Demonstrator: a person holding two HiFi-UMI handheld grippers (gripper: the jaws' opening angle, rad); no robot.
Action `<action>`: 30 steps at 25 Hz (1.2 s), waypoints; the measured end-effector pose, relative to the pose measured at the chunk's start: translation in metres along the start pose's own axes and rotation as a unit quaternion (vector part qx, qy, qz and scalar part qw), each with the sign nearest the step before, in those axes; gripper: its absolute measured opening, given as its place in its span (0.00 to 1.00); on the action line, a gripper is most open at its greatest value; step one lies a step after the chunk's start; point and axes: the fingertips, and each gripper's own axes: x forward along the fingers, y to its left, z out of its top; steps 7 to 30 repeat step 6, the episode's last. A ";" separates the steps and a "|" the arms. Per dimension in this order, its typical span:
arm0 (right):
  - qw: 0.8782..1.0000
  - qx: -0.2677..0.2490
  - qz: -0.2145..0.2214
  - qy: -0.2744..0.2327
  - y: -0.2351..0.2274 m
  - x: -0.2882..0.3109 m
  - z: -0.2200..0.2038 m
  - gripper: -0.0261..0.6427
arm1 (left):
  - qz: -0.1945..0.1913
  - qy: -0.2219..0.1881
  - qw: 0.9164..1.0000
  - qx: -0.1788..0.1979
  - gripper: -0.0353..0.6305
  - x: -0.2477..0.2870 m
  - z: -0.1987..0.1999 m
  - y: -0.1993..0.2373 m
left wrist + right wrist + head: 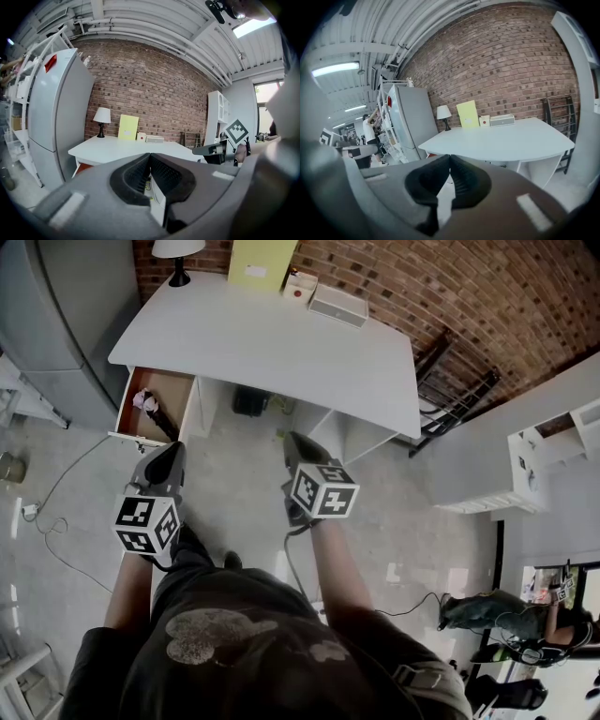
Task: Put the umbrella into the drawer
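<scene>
**Head view:** A person stands before a white desk set against a brick wall, holding a gripper in each hand. The desk's left drawer is pulled open. A pinkish bundle lies inside near its left wall. It looks like the umbrella, though it is too small to be sure. The left gripper hangs just short of the drawer's front, and the right gripper is over the floor before the desk.

**Left gripper view:** The jaws are clenched tip to tip with nothing between them. Beyond stand a grey fridge, a lamp and a yellow board on the desk.

**Right gripper view:** These jaws are also pressed together and empty, and they point at the desktop, where a white box sits by the wall.
</scene>
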 end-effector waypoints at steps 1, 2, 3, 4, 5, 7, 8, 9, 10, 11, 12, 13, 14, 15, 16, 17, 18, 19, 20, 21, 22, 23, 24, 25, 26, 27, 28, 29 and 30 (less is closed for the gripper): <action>1.000 -0.001 -0.001 -0.001 0.000 -0.004 -0.001 0.05 | 0.001 0.000 1.000 0.001 0.07 -0.003 -0.001 -0.003; 1.000 -0.003 -0.001 -0.002 -0.001 -0.008 -0.002 0.05 | 0.002 -0.001 1.000 0.002 0.07 -0.006 -0.001 -0.005; 1.000 -0.004 -0.002 -0.003 -0.001 -0.012 -0.003 0.05 | 0.002 -0.001 1.000 0.003 0.07 -0.009 -0.001 -0.007; 1.000 -0.004 -0.002 -0.004 -0.001 -0.015 -0.004 0.05 | 0.003 -0.001 1.000 0.003 0.07 -0.011 -0.002 -0.009; 1.000 -0.005 -0.002 -0.004 -0.001 -0.018 -0.005 0.05 | 0.004 -0.001 1.000 0.003 0.07 -0.014 -0.002 -0.011; 1.000 -0.005 -0.003 -0.005 -0.001 -0.021 -0.006 0.05 | 0.004 -0.001 1.000 0.003 0.07 -0.016 -0.003 -0.013; 1.000 -0.005 -0.003 -0.005 -0.001 -0.021 -0.006 0.05 | 0.004 -0.001 1.000 0.003 0.07 -0.016 -0.003 -0.013; 1.000 -0.005 -0.003 -0.005 -0.001 -0.021 -0.006 0.05 | 0.004 -0.001 1.000 0.003 0.07 -0.016 -0.003 -0.013; 1.000 -0.005 -0.003 -0.005 -0.001 -0.021 -0.006 0.05 | 0.004 -0.001 1.000 0.003 0.07 -0.016 -0.003 -0.013; 1.000 -0.005 -0.003 -0.005 -0.001 -0.021 -0.006 0.05 | 0.004 -0.001 1.000 0.003 0.07 -0.016 -0.003 -0.013; 1.000 -0.005 -0.003 -0.005 -0.001 -0.021 -0.006 0.05 | 0.004 -0.001 1.000 0.003 0.07 -0.016 -0.003 -0.013; 1.000 -0.005 -0.003 -0.005 -0.001 -0.021 -0.006 0.05 | 0.004 -0.001 1.000 0.003 0.07 -0.016 -0.003 -0.013; 1.000 -0.005 -0.003 -0.005 -0.001 -0.021 -0.006 0.05 | 0.004 -0.001 1.000 0.003 0.07 -0.016 -0.003 -0.013; 1.000 -0.005 -0.003 -0.005 -0.001 -0.021 -0.006 0.05 | 0.004 -0.001 1.000 0.003 0.07 -0.016 -0.003 -0.013; 1.000 -0.005 -0.003 -0.005 -0.001 -0.021 -0.006 0.05 | 0.004 -0.001 1.000 0.003 0.07 -0.016 -0.003 -0.013; 1.000 -0.005 -0.003 -0.005 -0.001 -0.021 -0.006 0.05 | 0.004 -0.001 1.000 0.003 0.07 -0.016 -0.003 -0.013; 1.000 -0.005 -0.003 -0.005 -0.001 -0.021 -0.006 0.05 | 0.004 -0.001 1.000 0.003 0.07 -0.016 -0.003 -0.013; 1.000 -0.005 -0.003 -0.005 -0.001 -0.021 -0.006 0.05 | 0.004 -0.001 1.000 0.003 0.07 -0.016 -0.003 -0.013; 1.000 -0.005 -0.003 -0.005 -0.001 -0.021 -0.006 0.05 | 0.004 -0.001 1.000 0.003 0.07 -0.016 -0.003 -0.013; 1.000 -0.005 -0.003 -0.005 -0.001 -0.021 -0.006 0.05 | 0.004 -0.001 1.000 0.003 0.07 -0.016 -0.003 -0.013; 1.000 -0.005 -0.003 -0.005 -0.001 -0.021 -0.006 0.05 | 0.004 -0.001 1.000 0.003 0.07 -0.016 -0.003 -0.013; 1.000 -0.005 -0.003 -0.005 -0.001 -0.021 -0.006 0.05 | 0.004 -0.001 1.000 0.003 0.07 -0.016 -0.003 -0.013; 1.000 -0.005 -0.003 -0.005 -0.001 -0.021 -0.006 0.05 | 0.004 -0.001 1.000 0.003 0.07 -0.016 -0.003 -0.013; 1.000 -0.005 -0.003 -0.005 -0.001 -0.021 -0.006 0.05 | 0.004 -0.001 1.000 0.003 0.07 -0.016 -0.003 -0.013; 1.000 -0.005 -0.003 -0.005 -0.001 -0.021 -0.006 0.05 | 0.004 -0.001 1.000 0.003 0.07 -0.016 -0.003 -0.013; 1.000 -0.005 -0.003 -0.005 -0.001 -0.021 -0.006 0.05 | 0.004 -0.001 1.000 0.003 0.07 -0.016 -0.003 -0.013; 1.000 -0.005 -0.003 -0.005 -0.001 -0.021 -0.006 0.05 | 0.004 -0.001 1.000 0.003 0.07 -0.016 -0.003 -0.013; 1.000 -0.005 -0.003 -0.005 -0.001 -0.021 -0.006 0.05 | 0.004 -0.001 1.000 0.003 0.07 -0.016 -0.003 -0.013; 1.000 -0.005 -0.003 -0.005 -0.001 -0.021 -0.006 0.05 | 0.004 -0.001 1.000 0.003 0.07 -0.016 -0.003 -0.013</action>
